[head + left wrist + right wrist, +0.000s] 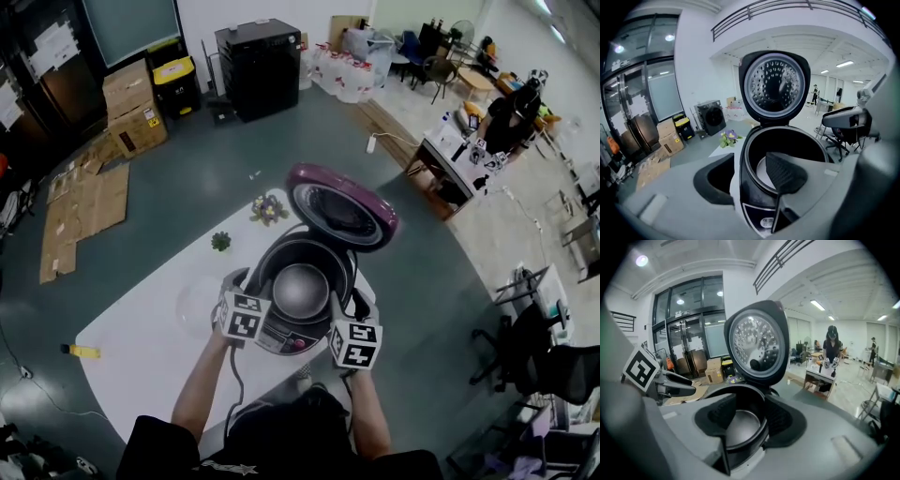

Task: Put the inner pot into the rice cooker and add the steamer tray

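I hold the left gripper [246,286] at the near left side of the black round rice cooker [265,272]. Its jaws stand apart, astride the cooker's rim, with no pad pressing on it. The right gripper [356,305], at the near right side, is likewise spread and clamps nothing. The round silver metal inner pot [300,289] sits inside the cooker. The cooker stands on the white table [150,361]. At the cooker's far side, the maroon hinged lid [342,208] stands raised. Beyond the cooker, to its left, stands a small green plant [221,241].
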Tool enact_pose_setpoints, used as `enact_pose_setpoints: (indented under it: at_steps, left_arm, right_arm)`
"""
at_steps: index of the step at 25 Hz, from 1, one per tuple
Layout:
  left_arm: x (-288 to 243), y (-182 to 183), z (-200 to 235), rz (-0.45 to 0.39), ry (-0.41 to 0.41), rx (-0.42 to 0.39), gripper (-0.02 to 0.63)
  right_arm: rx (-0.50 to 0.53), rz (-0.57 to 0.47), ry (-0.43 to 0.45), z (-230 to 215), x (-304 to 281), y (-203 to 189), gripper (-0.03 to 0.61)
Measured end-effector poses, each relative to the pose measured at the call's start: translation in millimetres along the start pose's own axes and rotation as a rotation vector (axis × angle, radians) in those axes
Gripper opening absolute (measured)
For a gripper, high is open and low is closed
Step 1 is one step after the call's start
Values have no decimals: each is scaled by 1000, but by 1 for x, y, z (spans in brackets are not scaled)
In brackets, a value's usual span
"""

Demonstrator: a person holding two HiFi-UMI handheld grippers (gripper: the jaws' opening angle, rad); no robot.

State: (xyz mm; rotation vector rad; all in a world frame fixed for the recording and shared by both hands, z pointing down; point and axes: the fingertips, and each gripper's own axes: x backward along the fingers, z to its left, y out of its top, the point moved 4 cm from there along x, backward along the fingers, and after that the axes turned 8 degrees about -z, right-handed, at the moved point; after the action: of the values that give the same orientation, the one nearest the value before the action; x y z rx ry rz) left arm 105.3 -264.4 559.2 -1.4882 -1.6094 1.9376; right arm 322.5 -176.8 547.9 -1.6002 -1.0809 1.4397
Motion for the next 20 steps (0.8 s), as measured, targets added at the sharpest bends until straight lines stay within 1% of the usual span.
enact_pose_setpoints:
  at_steps: [3,5,11,14,18,20]
  left_arm:
    - [29,16,11,-85,47,13,221]
    - [52,25,16,-139,87,26,219]
    - [129,33,35,-290,232,64,200]
    - [169,23,40,-340,314,88,179]
    - [222,-2,55,-386,440,116,135]
    - [246,-19,64,-391,506,138,113]
  right_arm:
    - [43,-74,45,18,10,24,193]
    - [74,-139,92,32,18,40,192]
    - [164,-318,286,89,45,82,192]
    - [188,-367,392,121,57,90,192]
    - [231,-388,529,174,65,88,190]
    - [250,-388,595,204,69,83,158]
